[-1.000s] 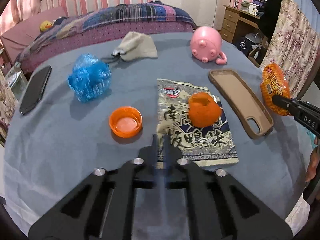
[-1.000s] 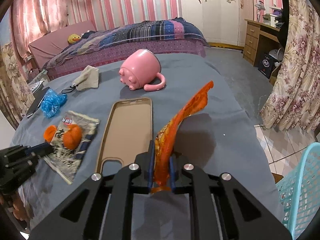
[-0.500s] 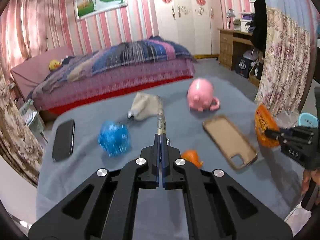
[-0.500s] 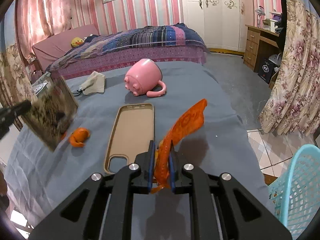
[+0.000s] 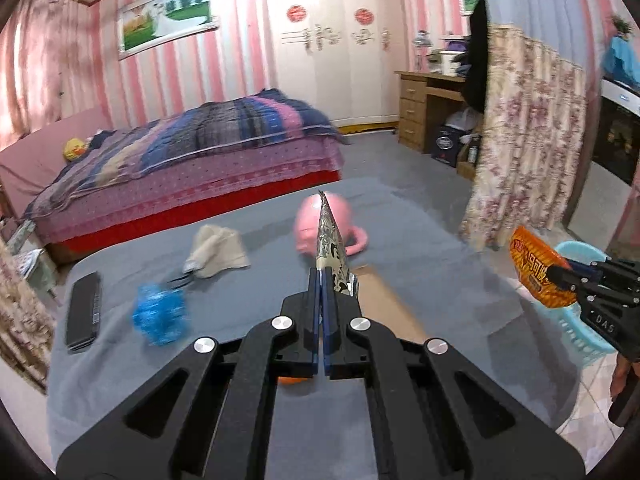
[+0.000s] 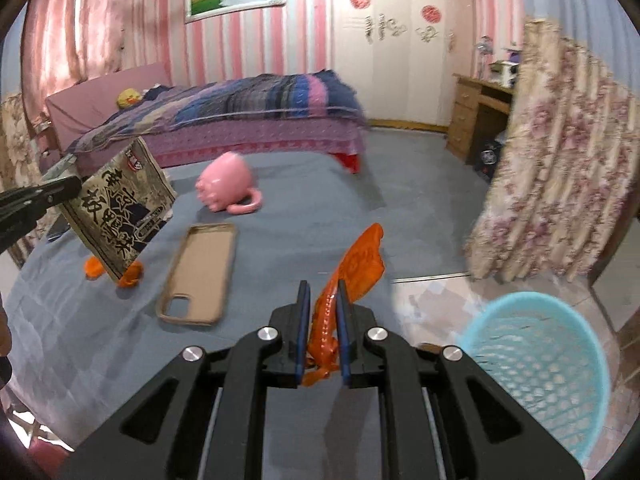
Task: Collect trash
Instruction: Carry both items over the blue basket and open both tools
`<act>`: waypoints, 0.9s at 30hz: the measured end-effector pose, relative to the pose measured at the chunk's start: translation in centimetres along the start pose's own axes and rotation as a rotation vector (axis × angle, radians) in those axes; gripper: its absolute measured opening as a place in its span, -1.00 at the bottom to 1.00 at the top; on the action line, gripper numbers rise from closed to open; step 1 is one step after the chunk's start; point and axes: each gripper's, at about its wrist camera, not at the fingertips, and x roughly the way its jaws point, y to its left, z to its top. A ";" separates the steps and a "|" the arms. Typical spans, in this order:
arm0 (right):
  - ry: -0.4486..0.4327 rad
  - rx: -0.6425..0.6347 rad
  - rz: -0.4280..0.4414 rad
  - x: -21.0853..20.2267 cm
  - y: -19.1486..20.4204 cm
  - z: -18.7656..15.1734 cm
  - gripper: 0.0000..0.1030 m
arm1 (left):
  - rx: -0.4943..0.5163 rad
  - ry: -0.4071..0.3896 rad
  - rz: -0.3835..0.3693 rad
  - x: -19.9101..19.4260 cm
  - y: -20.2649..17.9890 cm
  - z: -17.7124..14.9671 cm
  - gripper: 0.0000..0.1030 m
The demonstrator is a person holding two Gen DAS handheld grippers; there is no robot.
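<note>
Left hand-held gripper (image 5: 322,280) pinches the printed snack packet (image 5: 331,248) above the counter (image 5: 248,300); right hand-held gripper (image 6: 322,300) clamps the orange wrapper (image 6: 356,268), beside the blue basket (image 6: 560,392).

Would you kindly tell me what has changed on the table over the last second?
The left hand-held gripper took the printed snack bag and lifted it off the table, spilling the orange peel. The right hand-held gripper carried its orange wrapper toward the basket. Everything else stayed.
</note>
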 end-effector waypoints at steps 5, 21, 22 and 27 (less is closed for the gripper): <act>-0.031 0.029 -0.087 -3.4 -5.4 -0.4 -0.75 | 0.020 -0.011 -0.105 1.0 -5.8 1.3 -1.00; -0.019 0.185 -0.300 -7.9 -18.5 -5.8 -0.75 | 0.181 -0.012 -0.420 2.5 -24.0 0.9 -1.00; -0.015 0.193 -0.306 -7.8 -18.8 -6.2 -0.75 | 0.193 -0.005 -0.431 2.7 -24.9 0.7 -1.00; -0.005 0.233 -0.330 -7.8 -20.6 -7.8 -0.75 | 0.238 0.009 -0.468 3.7 -28.2 -0.1 -1.00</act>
